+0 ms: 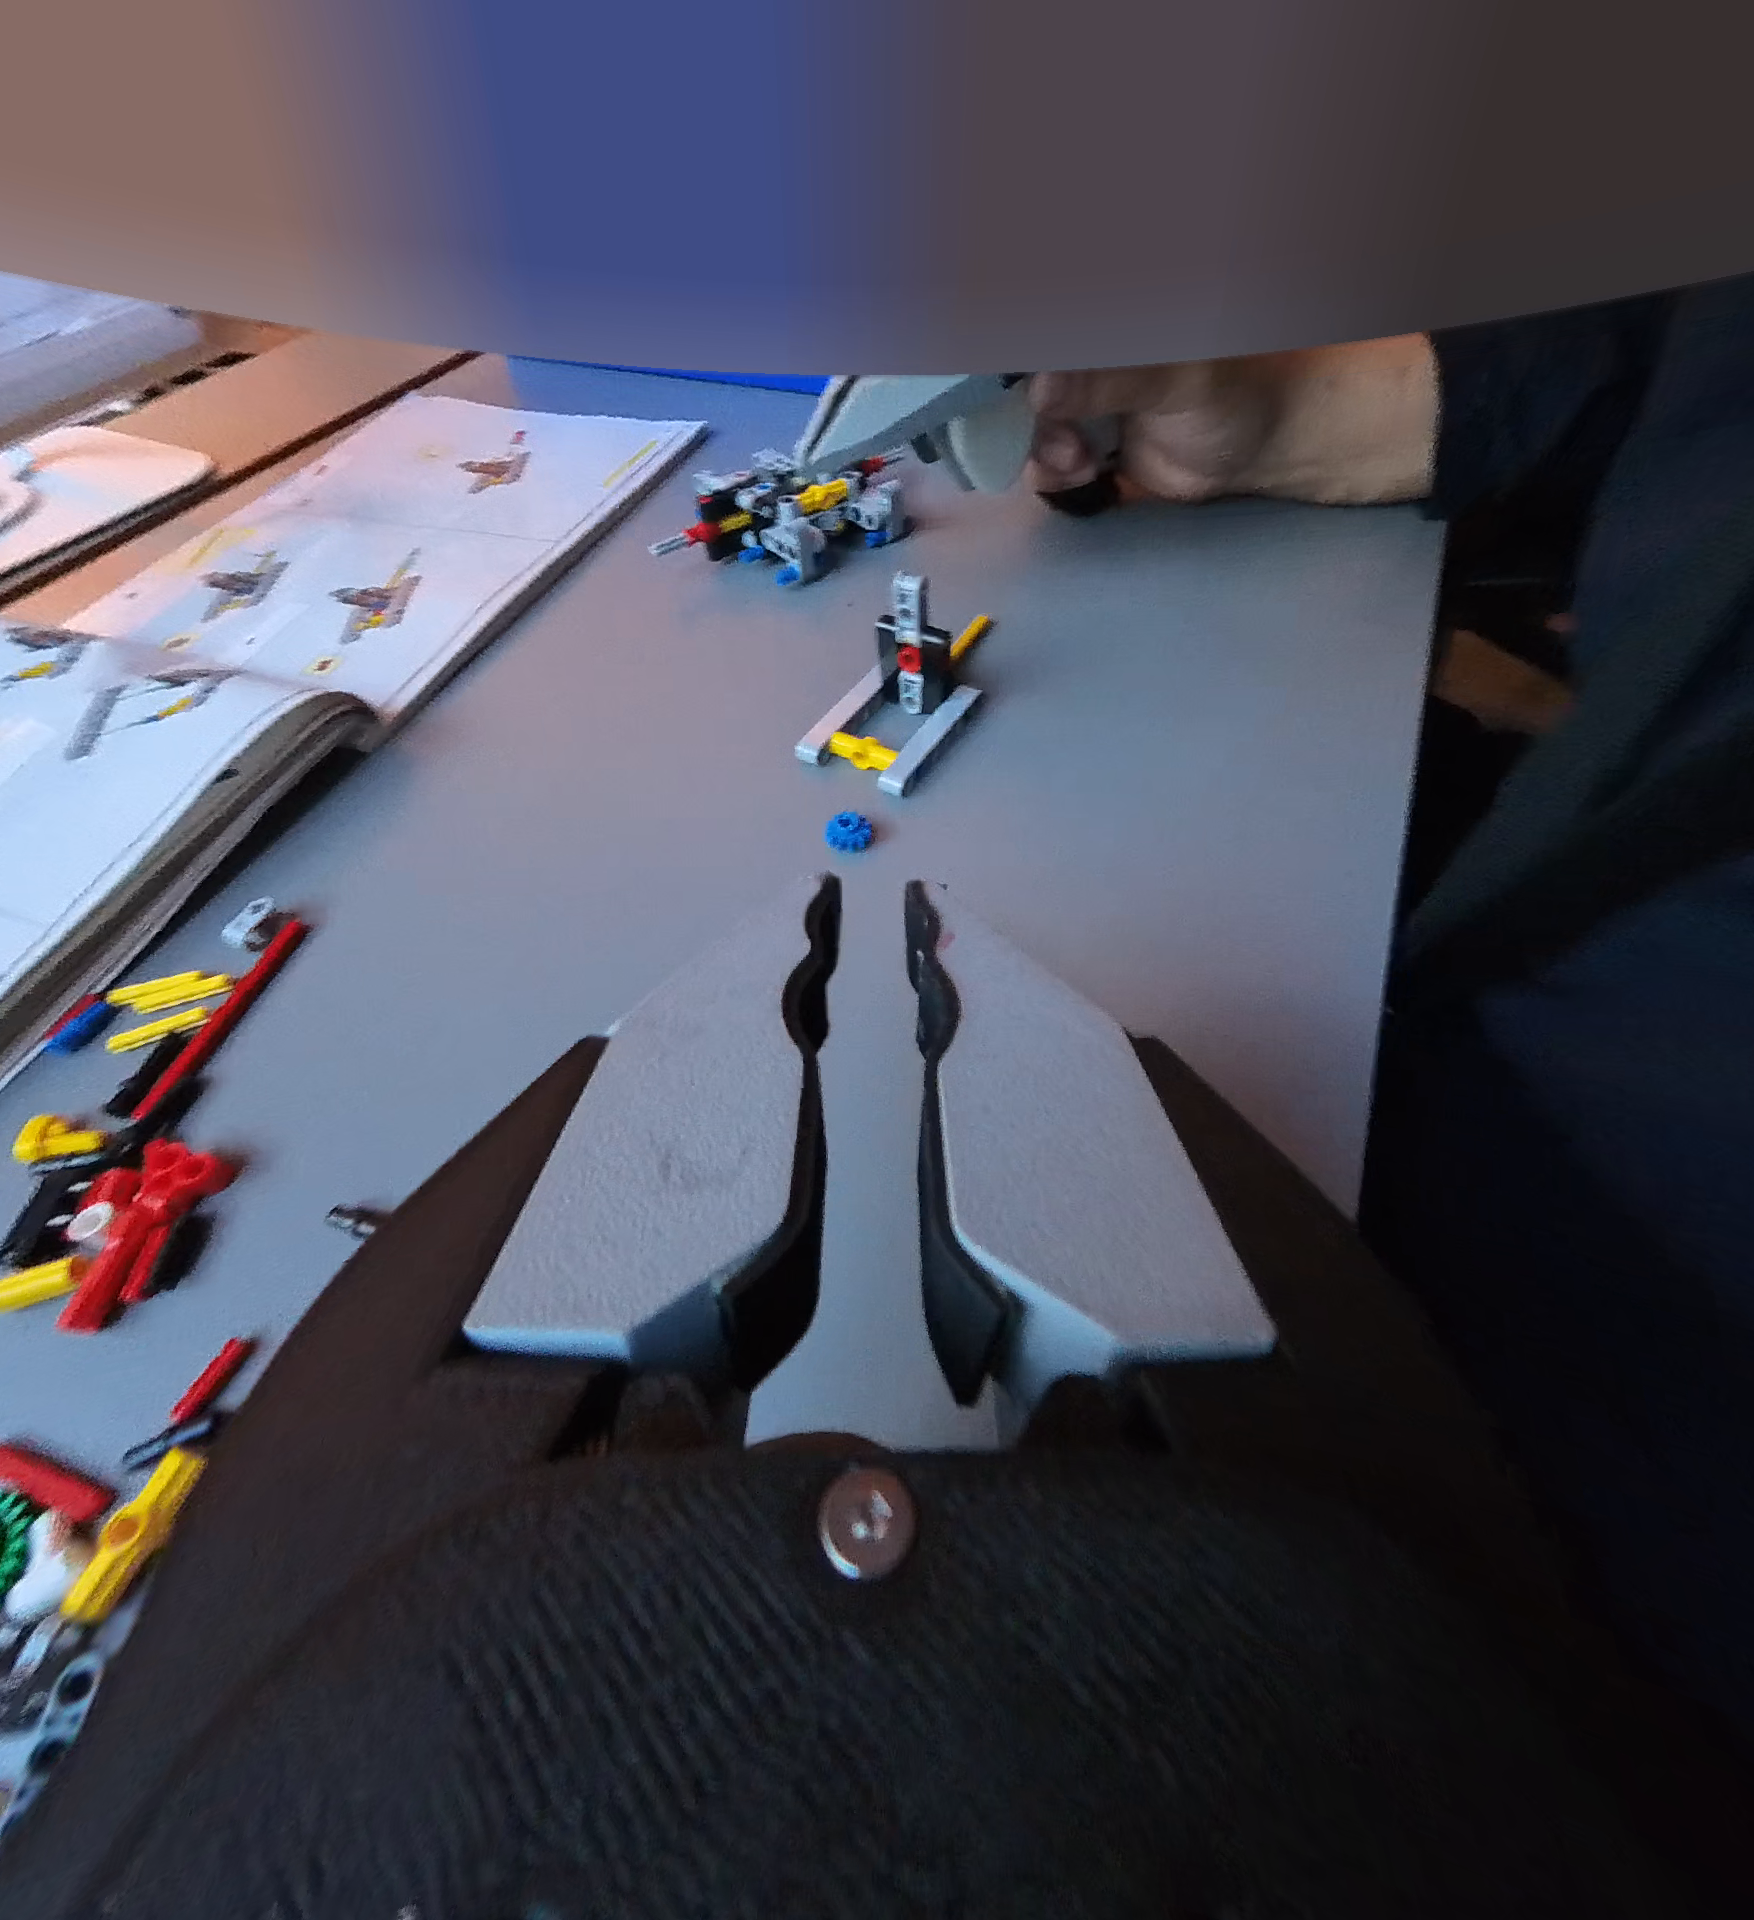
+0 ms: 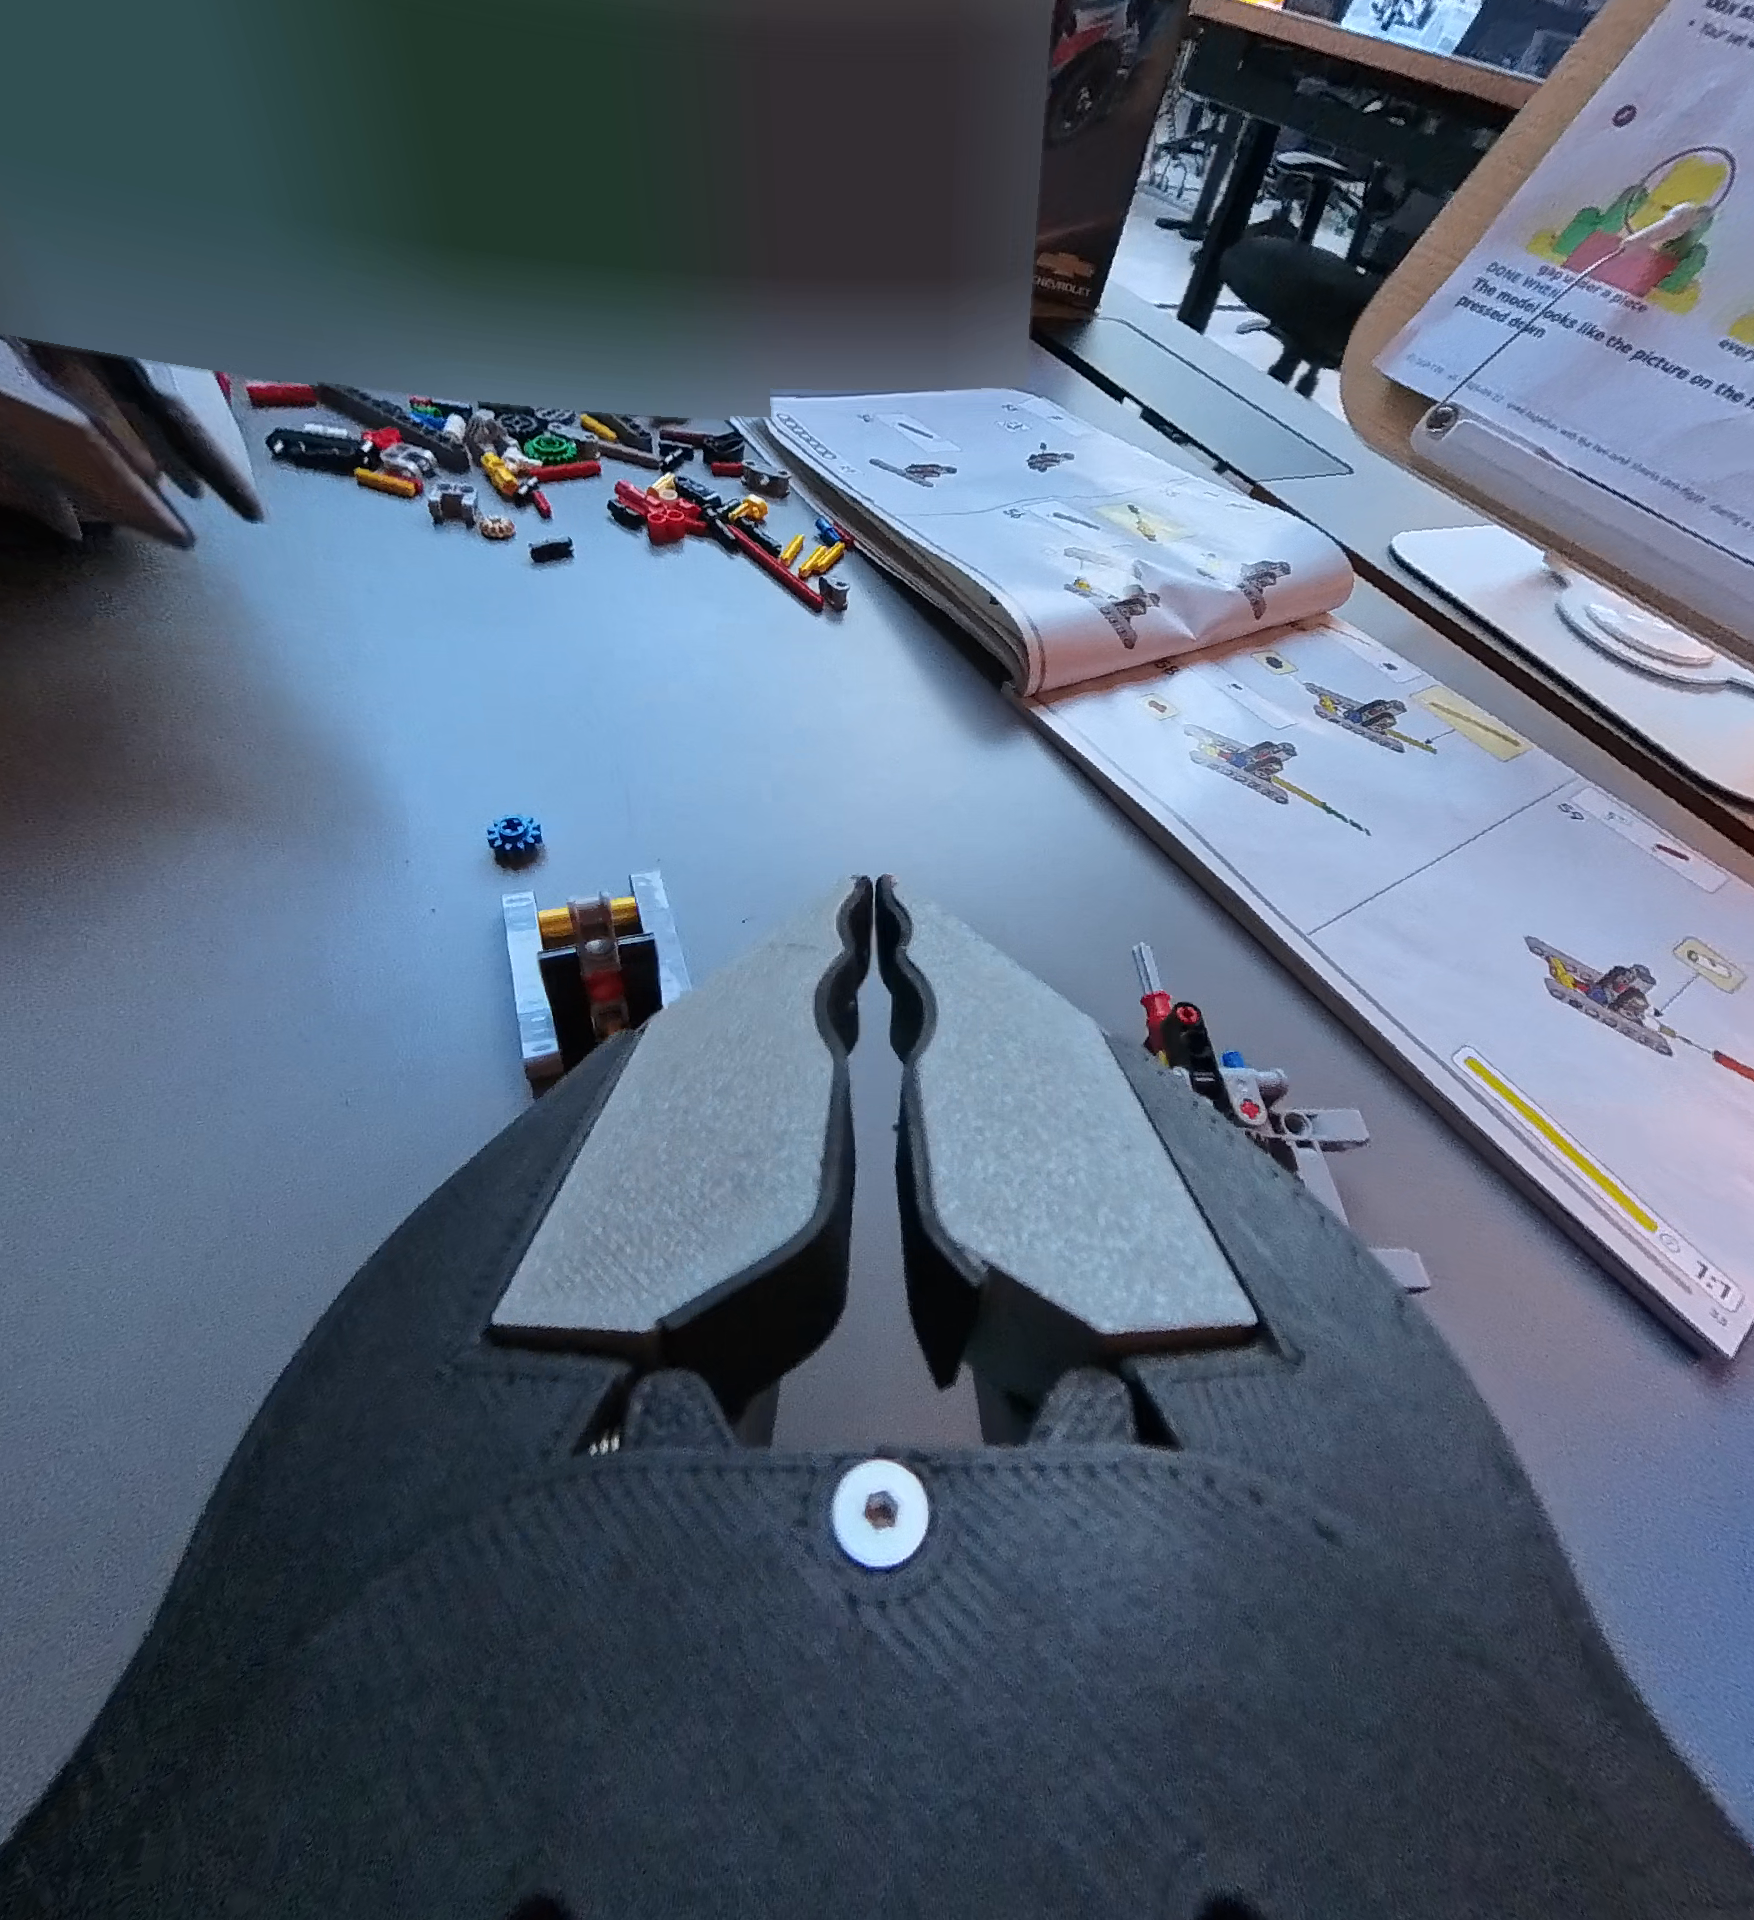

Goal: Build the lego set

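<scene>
Dim bluish light with a warm pink cast on the open booklet [image 2: 1424, 862], soft motion blur, wide-angle bending at edges

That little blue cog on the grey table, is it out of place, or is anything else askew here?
The blue cog lies alone on the bare table, apart from the scattered loose parts and just short of the small grey frame. The booklet's pages bulge up unevenly. Nothing looks spilled or broken.

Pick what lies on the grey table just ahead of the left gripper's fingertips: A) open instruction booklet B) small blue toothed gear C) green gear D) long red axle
B: the small blue toothed gear sits just beyond the empty, slightly parted left gripper, short of the grey-beamed subassembly.
</scene>
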Tool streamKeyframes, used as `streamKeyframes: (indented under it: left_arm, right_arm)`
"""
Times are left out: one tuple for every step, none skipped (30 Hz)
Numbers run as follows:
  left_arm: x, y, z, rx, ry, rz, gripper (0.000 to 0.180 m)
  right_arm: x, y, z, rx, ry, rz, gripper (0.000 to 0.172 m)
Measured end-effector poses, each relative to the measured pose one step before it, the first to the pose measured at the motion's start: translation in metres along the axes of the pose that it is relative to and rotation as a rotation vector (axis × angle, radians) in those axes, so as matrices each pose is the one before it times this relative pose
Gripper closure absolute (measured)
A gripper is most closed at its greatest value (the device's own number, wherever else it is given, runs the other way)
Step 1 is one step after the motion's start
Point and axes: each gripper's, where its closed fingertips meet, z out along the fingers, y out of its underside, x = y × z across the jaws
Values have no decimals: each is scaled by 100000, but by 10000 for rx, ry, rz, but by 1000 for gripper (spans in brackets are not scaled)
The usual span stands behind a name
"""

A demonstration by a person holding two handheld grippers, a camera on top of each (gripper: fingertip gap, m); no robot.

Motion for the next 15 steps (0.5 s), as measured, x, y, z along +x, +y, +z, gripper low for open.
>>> streamKeyframes:
  left_arm:
    - [187, 34, 153, -45, 356, -96, 172]
    - [81, -2, 211, -43, 226, -35, 172]
    - [63, -39, 238, -18, 139, 84, 172]
    - [30, -97, 233, 11, 51, 150, 173]
    - [23, -82, 232, 6, 30, 155, 174]
    - [-61, -17, 255, -39, -11, 122, 176]
    - [-106, 53, 270, -86, -25, 78, 176]
    - [-64, 53, 234, -85, -9, 59, 176]
    - [-26, 10, 155, -43, -25, 62, 176]
    - [-19, 11, 58, -23, -58, 65, 176]
    - [2, 11, 8, -9, -63, 76, 176]
    - [-11, -24, -28, 23, -85, 88, 176]
    - [-42, -33, -29, 20, -105, 79, 176]
    - [-41, -15, -26, 12, -104, 72, 176]
    - [-74, -14, -31, 9, -140, 67, 175]
  right_arm:
    - [72, -46, -55, 44, 9, 80, 172]
    - [32, -73, -69, 52, 14, 38, 172]
    - [-27, -104, -70, 71, 3, 17, 172]
    - [-67, -152, -68, 87, 0, 15, 172]
    - [-94, -137, -59, 72, -20, 10, 172]
    - [-70, -61, -42, 19, -5, 1, 172]
    - [7, -9, -76, -7, 39, -22, 172]
    - [53, -26, -110, -3, 71, -46, 172]
    - [83, -83, -164, 12, 87, -71, 172]
    - [147, -153, -211, 46, 126, -83, 172]
    - [185, -186, -218, 77, 142, -69, 172]
    - [159, -155, -180, 71, 113, -38, 172]
    - [142, -96, -137, 53, 80, -19, 172]
    - [134, -1, -49, 19, 62, -2, 172]
    - [138, 106, 34, -35, 40, 33, 172]
